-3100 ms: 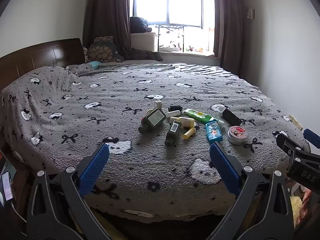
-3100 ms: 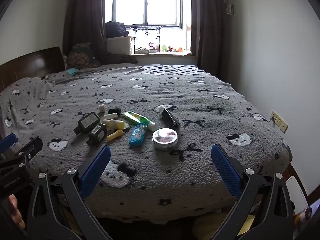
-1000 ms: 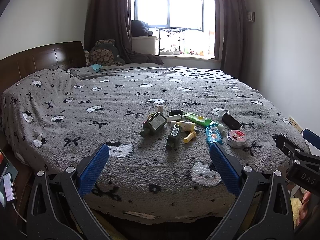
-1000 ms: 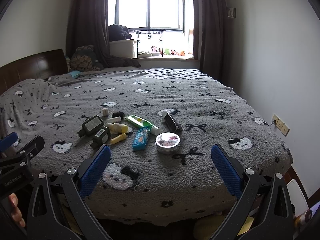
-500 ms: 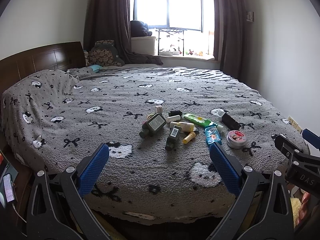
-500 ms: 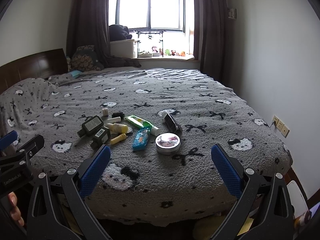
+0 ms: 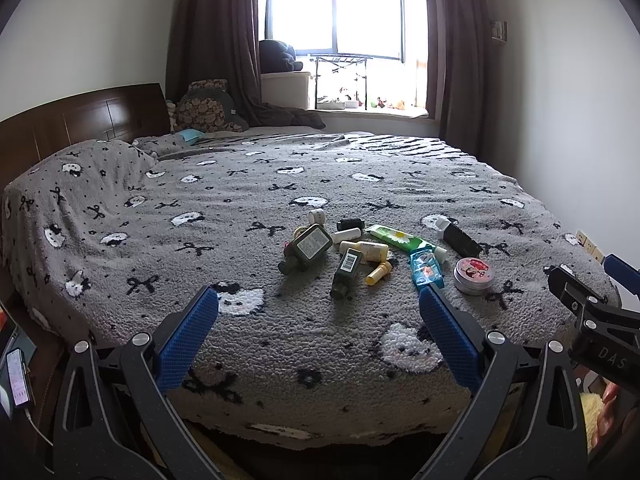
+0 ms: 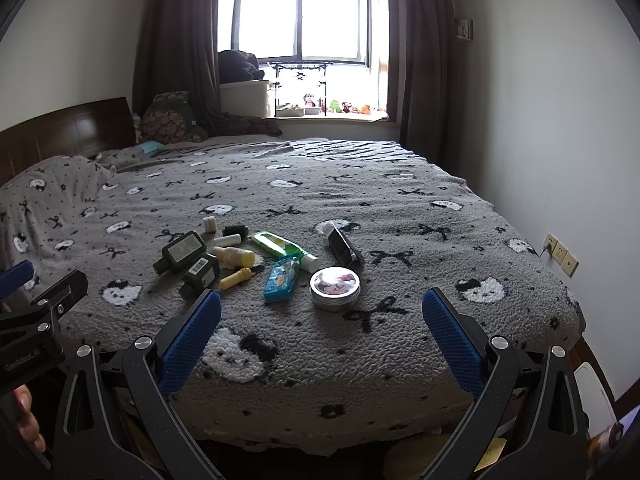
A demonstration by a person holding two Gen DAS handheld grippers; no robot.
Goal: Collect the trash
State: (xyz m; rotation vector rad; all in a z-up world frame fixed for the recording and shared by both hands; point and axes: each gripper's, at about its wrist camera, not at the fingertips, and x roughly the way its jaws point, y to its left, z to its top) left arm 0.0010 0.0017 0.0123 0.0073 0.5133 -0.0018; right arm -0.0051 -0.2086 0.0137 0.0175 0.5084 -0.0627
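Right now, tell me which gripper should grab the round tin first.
Right. The round tin lies near the middle of the open right gripper, while for the left gripper it sits off to the side, past its right finger.

Labels on the dark green bottles (image 7: 307,247) too small; phone (image 7: 16,374) cut by frame edge.

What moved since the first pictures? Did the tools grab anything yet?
Nothing grabbed. Both views tilted slightly, so the bed sits a little lower in frame. The left tool and right tool are open as before, and the round tin and bottles lie unmoved.
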